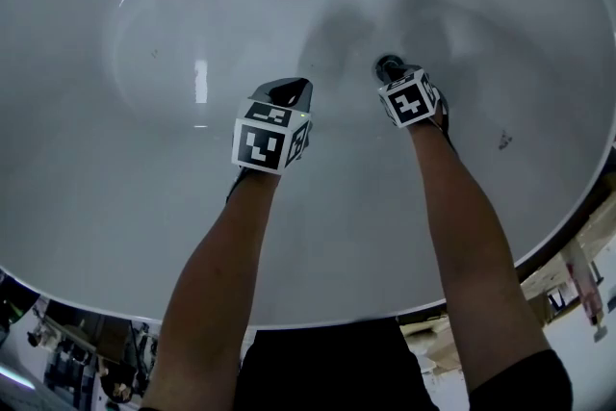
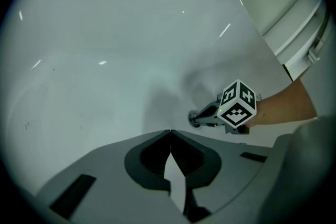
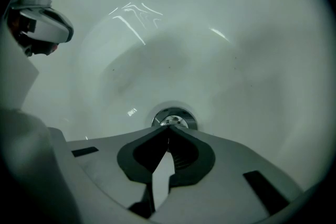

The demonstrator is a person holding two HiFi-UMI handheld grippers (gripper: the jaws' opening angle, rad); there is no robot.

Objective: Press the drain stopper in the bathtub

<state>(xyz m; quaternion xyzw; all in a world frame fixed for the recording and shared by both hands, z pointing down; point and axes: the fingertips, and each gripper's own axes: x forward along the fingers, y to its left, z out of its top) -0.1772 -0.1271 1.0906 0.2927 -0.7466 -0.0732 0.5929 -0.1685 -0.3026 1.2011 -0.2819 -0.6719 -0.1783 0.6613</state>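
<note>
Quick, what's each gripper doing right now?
Left gripper: shut, empty.
Right gripper: shut, empty, pointed at the drain stopper.

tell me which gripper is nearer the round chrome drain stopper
Right. The right gripper sits at the round chrome drain stopper; the left gripper hangs off to its left.

left gripper (image 2: 170,131): jaws closed tip to tip, nothing between | bathtub (image 2: 105,34): white, glossy | right gripper (image 2: 206,114): tip at drain stopper (image 2: 193,119), forearm (image 2: 286,105) behind
</note>
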